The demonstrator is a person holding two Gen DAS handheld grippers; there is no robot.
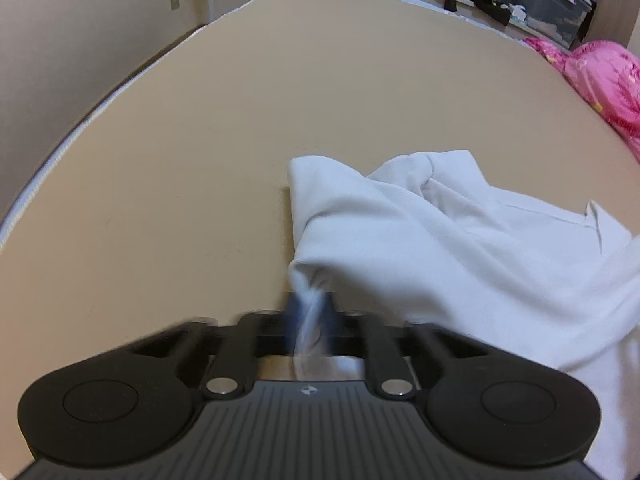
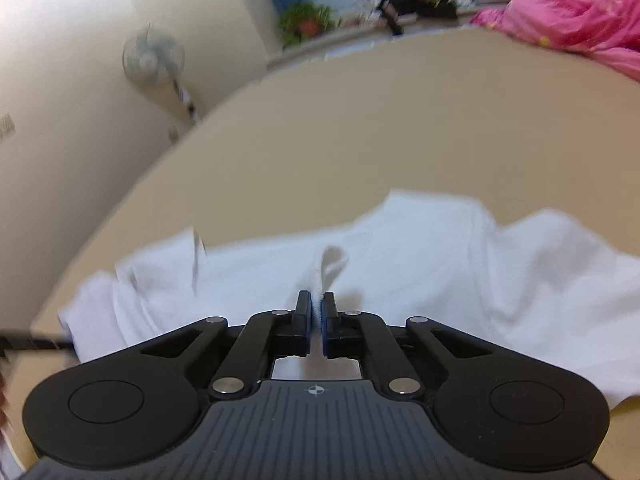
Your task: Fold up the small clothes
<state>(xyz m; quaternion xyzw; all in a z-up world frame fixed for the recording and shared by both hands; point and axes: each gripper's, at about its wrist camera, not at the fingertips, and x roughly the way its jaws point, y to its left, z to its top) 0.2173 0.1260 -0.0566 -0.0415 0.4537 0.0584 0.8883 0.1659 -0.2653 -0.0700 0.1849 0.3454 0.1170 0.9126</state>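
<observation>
A small white garment (image 1: 460,248) lies rumpled on a tan surface (image 1: 240,140), spreading from the centre to the right of the left wrist view. My left gripper (image 1: 310,306) is shut on a bunched edge of the cloth, which runs back between the blurred jaws. In the right wrist view the same white garment (image 2: 420,264) stretches across the middle, and my right gripper (image 2: 317,302) is shut on a ribbed fold of it that stands up just beyond the pads. The left gripper's tip shows as a dark bar (image 2: 36,344) at the left edge.
A pink quilt (image 1: 600,80) lies at the far right of the surface, also pink quilt (image 2: 580,12). A standing fan (image 2: 154,60) is by the wall. A cluttered sill with a plant (image 2: 306,22), clothes and a storage box (image 1: 548,4) runs along the back.
</observation>
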